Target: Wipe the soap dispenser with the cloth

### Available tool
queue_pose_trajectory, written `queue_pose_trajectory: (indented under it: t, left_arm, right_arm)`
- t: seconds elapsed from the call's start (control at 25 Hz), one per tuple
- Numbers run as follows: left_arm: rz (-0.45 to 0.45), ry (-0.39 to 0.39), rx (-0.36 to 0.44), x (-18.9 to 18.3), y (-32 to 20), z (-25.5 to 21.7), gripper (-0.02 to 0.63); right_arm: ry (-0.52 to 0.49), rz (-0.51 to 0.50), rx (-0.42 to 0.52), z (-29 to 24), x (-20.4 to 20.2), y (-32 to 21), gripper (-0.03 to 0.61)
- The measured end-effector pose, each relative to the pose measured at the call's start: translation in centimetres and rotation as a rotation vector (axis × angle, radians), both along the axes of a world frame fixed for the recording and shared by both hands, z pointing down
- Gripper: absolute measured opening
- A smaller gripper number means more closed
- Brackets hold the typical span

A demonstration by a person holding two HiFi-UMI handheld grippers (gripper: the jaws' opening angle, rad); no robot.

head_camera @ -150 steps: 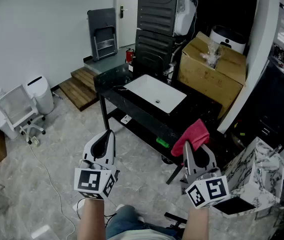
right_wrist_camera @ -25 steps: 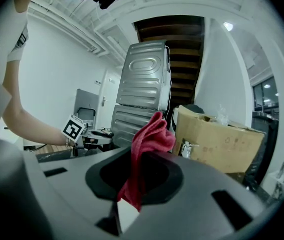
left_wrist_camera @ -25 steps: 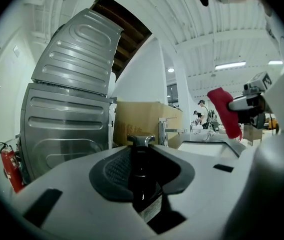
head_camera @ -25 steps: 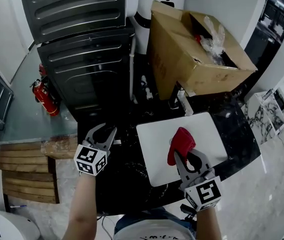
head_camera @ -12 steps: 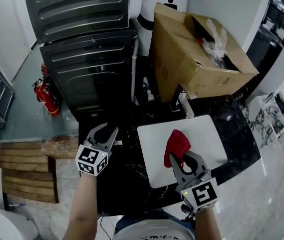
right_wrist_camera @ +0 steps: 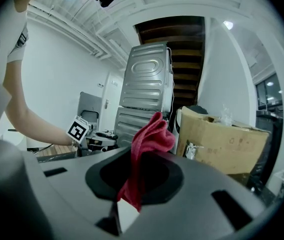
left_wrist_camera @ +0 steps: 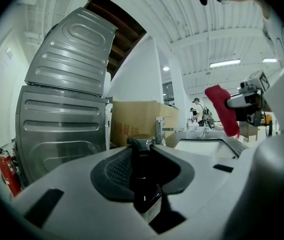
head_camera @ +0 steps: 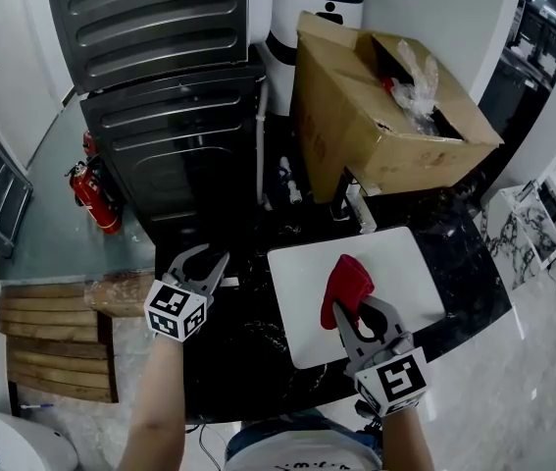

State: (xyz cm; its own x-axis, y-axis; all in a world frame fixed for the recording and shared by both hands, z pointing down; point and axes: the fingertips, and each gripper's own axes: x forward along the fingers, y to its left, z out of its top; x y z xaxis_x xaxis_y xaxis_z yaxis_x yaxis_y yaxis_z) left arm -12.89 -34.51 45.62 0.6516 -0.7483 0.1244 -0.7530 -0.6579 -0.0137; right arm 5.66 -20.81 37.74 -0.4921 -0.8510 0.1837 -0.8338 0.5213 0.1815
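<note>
A dark brown soap dispenser (left_wrist_camera: 143, 181) with a black pump top stands upright between my left gripper's (left_wrist_camera: 143, 156) jaws, which are shut on it. In the head view the left gripper (head_camera: 209, 259) hovers over the black countertop (head_camera: 248, 351), and the bottle is hard to pick out against it. My right gripper (head_camera: 359, 312) is shut on a red cloth (head_camera: 349, 279), held over the white sink basin (head_camera: 405, 273). The cloth (right_wrist_camera: 149, 136) sticks up out of the right gripper's (right_wrist_camera: 137, 181) jaws. The two grippers are apart, and the cloth does not touch the bottle.
A chrome faucet (head_camera: 358, 207) stands behind the basin. An open cardboard box (head_camera: 376, 106) sits at the back right. A stacked grey washer and dryer (head_camera: 160, 77) fills the back left. A red fire extinguisher (head_camera: 95, 199) and wooden steps (head_camera: 47, 341) lie to the left.
Six seconds ago I stood well back from the counter; now both grippers are over it. In the last second the right gripper and cloth shifted slightly left; the left gripper stayed.
</note>
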Motion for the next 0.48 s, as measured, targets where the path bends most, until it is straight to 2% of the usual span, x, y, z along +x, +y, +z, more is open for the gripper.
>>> queue_pose_trajectory:
  t: [0.48]
  left_arm:
    - [-0.042,0.028,-0.058,0.8,1.6,-2.5,0.098]
  right_arm:
    - [-0.033,-0.029,0.033,-1.3,-0.8,0.0,0.054]
